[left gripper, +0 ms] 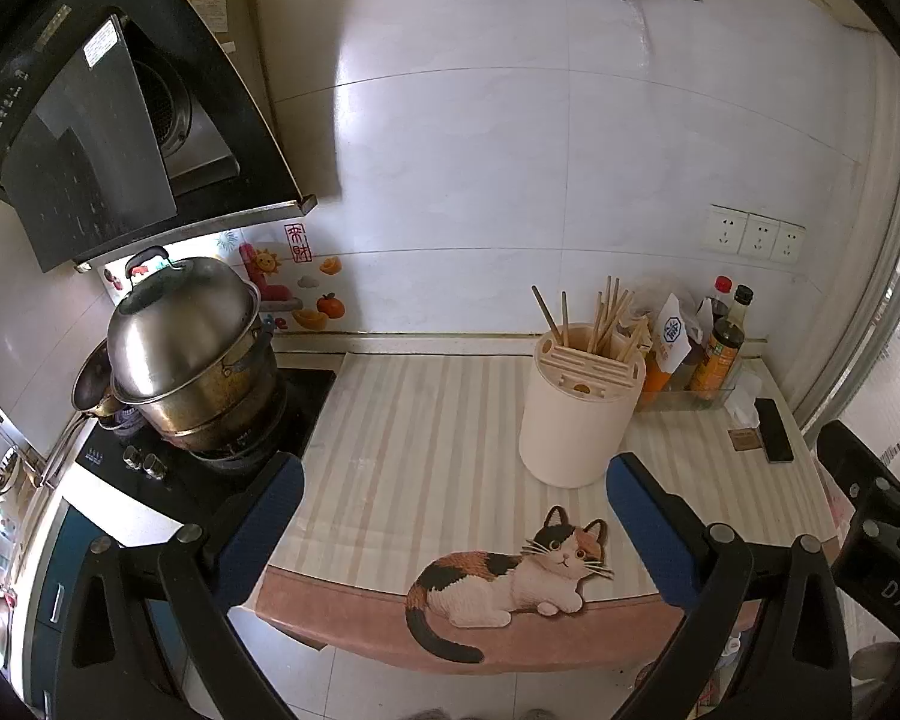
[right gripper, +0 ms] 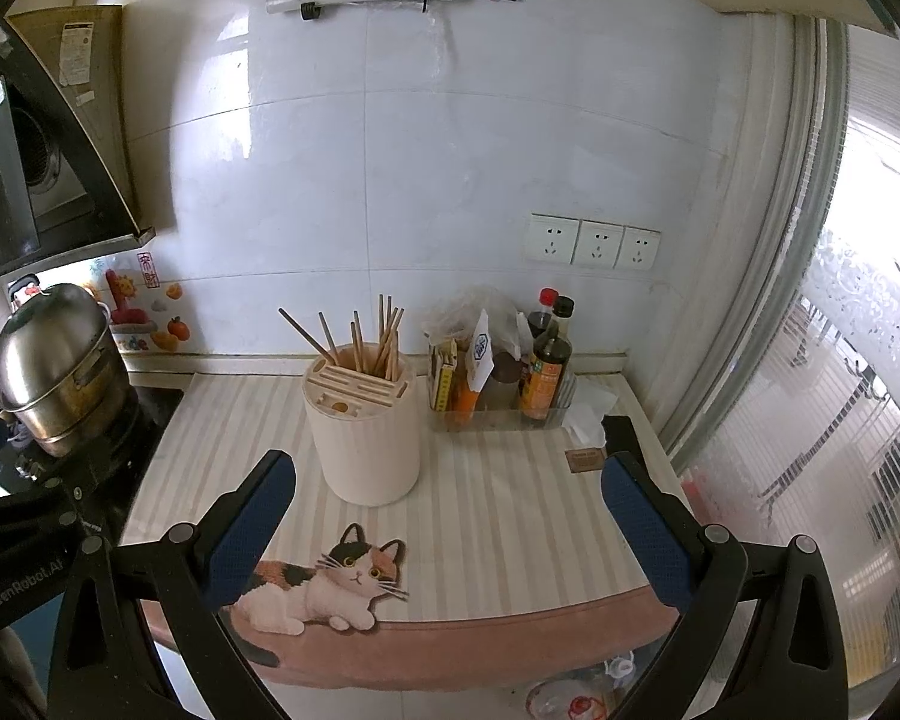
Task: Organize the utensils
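Your left tongs [left gripper: 455,480] stand wide apart with nothing between the blue pads, and your right tongs [right gripper: 447,483] are spread just as wide and hold nothing either. Both hover at the near edge of the surface [left gripper: 426,414], which wears a striped mat with a calico cat picture [left gripper: 510,576] at about 6 o'clock. The cream utensil holder [left gripper: 579,414] stands upright on the mat, at roughly 1 o'clock from your left tongs and 11 o'clock from your right. The chopsticks [right gripper: 384,339] stick up out of its back compartment; their lower ends are hidden inside, so you cannot tell how many there are. The slotted front section shows one round hole, but what sits in the slots is too small to make out. At 3 o'clock of the holder a clear tray of sauce bottles [right gripper: 546,369] sits against the wall, its labels unreadable. At 9 o'clock the steel pot [left gripper: 192,354] is partly cut off in the right view.
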Tool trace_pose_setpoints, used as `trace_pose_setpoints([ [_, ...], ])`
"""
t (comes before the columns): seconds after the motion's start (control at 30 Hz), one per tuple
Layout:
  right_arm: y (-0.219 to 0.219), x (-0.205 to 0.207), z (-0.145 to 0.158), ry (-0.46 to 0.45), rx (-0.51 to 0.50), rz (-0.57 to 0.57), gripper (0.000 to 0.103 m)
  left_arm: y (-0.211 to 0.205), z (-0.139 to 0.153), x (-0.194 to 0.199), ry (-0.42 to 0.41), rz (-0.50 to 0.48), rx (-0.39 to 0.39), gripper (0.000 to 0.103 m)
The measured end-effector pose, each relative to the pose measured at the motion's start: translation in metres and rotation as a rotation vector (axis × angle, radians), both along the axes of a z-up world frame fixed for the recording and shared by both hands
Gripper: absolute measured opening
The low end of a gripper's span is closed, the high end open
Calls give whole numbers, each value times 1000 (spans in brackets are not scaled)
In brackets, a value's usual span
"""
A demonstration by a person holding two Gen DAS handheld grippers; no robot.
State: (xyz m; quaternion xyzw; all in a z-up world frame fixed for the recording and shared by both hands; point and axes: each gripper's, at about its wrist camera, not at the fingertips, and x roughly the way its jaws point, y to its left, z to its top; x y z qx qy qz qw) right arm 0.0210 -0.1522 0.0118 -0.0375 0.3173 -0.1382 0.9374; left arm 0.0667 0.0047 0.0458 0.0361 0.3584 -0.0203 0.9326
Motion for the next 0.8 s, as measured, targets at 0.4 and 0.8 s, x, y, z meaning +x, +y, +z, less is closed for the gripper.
trace_pose_setpoints([
  [0.4,0,1,0,0,1,1,103,0,-3,9,-4,4,0,103],
  [0.8,0,1,0,1,0,3,103,-4,3,10,-18,0,-10,103],
])
